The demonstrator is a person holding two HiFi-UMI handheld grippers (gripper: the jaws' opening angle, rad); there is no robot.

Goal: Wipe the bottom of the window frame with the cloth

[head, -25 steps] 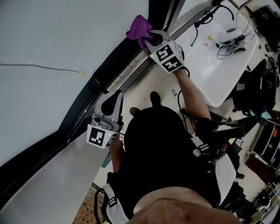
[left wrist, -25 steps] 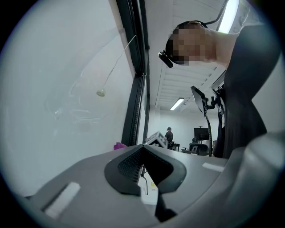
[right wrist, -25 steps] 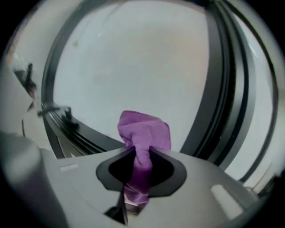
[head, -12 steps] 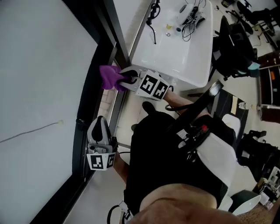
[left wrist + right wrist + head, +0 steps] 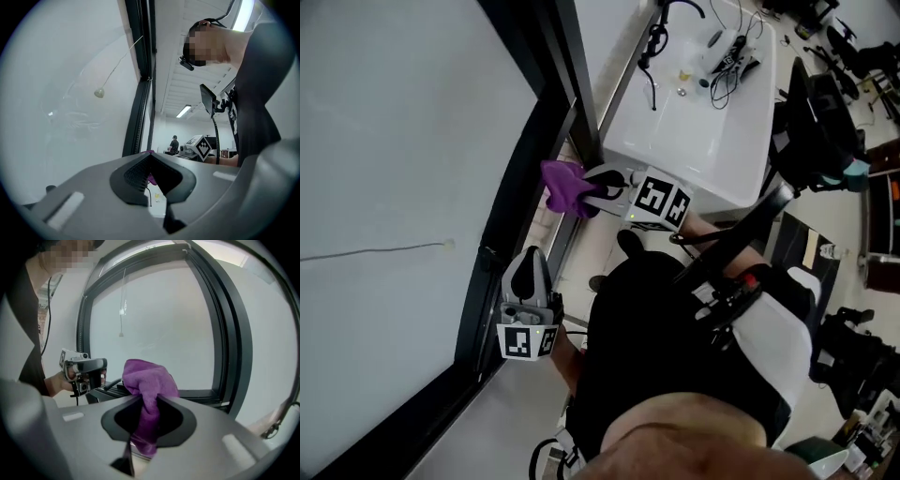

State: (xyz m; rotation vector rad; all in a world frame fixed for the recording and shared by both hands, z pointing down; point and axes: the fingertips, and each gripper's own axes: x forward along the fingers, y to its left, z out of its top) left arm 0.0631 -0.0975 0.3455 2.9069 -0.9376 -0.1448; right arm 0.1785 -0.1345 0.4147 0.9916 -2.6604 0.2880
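A purple cloth [image 5: 566, 187] is bunched in my right gripper [image 5: 602, 192], which is shut on it; its marker cube shows just behind. In the head view the cloth lies against the black bottom rail of the window frame [image 5: 511, 211]. The right gripper view shows the cloth [image 5: 148, 379] standing up out of the jaws of the right gripper [image 5: 149, 414], with the bottom rail [image 5: 202, 394] behind; contact is hidden there. My left gripper [image 5: 528, 277] hovers lower along the same rail, shut and holding nothing. Its own view shows the left gripper [image 5: 151, 163] pointing along the frame.
Frosted glass [image 5: 384, 141] fills the left, with a pull cord and bead [image 5: 448, 245] in front of it. A white table [image 5: 712, 112] carrying cables stands close behind the right gripper. The person's dark torso [image 5: 666, 356] fills the lower middle. Chairs and equipment stand at the right.
My right gripper has slid the cloth along the bottom rail towards the left gripper. The head view has swung round, so the frame now runs more steeply. The left gripper has hardly moved.
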